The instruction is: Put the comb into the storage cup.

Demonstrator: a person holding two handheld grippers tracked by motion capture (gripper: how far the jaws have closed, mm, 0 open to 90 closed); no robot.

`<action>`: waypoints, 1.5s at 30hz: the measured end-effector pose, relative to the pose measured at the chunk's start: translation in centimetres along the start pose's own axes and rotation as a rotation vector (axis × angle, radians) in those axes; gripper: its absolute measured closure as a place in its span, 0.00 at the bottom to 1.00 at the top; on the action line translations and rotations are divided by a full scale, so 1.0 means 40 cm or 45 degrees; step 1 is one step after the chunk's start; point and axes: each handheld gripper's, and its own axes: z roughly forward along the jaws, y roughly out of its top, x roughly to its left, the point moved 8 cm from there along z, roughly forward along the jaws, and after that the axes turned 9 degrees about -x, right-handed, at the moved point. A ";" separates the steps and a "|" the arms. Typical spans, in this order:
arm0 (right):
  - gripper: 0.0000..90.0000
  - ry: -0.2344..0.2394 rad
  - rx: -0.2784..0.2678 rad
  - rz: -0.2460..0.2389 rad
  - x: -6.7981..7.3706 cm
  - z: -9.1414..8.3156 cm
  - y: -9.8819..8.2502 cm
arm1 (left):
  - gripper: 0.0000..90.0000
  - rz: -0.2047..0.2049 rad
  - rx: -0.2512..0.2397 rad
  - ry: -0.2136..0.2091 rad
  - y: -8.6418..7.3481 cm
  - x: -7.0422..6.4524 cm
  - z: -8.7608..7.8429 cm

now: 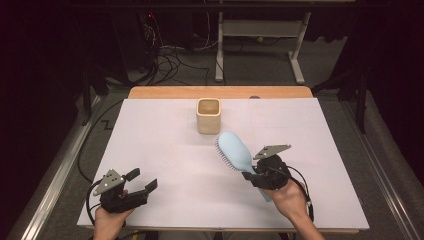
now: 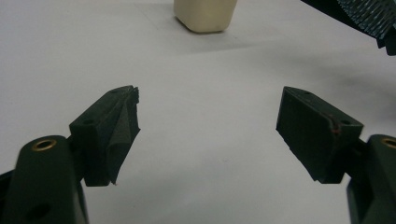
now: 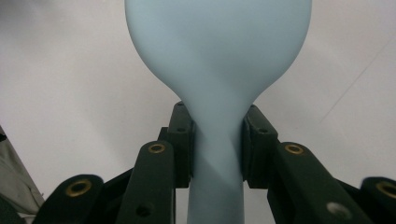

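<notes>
So the right gripper has its jaws clamped on the neck of a light blue brush, right where the handle narrows below the head. The right gripper view makes that super clear: a black pad presses each side of the brush handle. The brush head points up toward the cup, stopping just short of it, near its front right corner. From the high view you can see the bristles along the brush's left edge; the right gripper view only gives the smooth back.

The left gripper sits well off to the front left of the cup, jaws spread wide, nothing between them, over the white table. Its own view shows the fingers apart, and the cup cut off at the top edge. A dark bristly bit in that view's top right corner is probably the brush, hard to say for sure.
</notes>
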 end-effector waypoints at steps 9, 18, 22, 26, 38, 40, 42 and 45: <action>0.79 0.029 -0.020 -0.020 0.028 0.007 -0.002 | 0.23 0.008 0.000 -0.031 0.011 -0.022 0.014; 0.79 0.060 -0.052 -0.038 0.054 0.010 -0.003 | 0.24 0.023 -0.002 -0.081 0.025 -0.053 0.035; 0.79 0.082 -0.068 -0.044 0.067 0.012 0.000 | 0.23 0.060 0.003 -0.093 0.032 -0.075 0.046; 0.79 0.091 -0.078 -0.046 0.075 0.012 0.003 | 0.23 0.071 0.009 -0.121 0.038 -0.095 0.059; 0.79 0.104 -0.079 -0.071 0.092 0.016 0.006 | 0.22 0.079 0.044 -0.180 0.040 -0.128 0.090; 0.79 0.105 -0.080 -0.073 0.095 0.017 0.007 | 0.22 0.079 0.051 -0.188 0.041 -0.133 0.093; 0.79 0.108 -0.083 -0.076 0.097 0.017 0.009 | 0.22 0.080 0.054 -0.199 0.043 -0.138 0.097; 0.79 0.108 -0.084 -0.080 0.100 0.017 0.010 | 0.22 0.076 0.061 -0.220 0.047 -0.148 0.106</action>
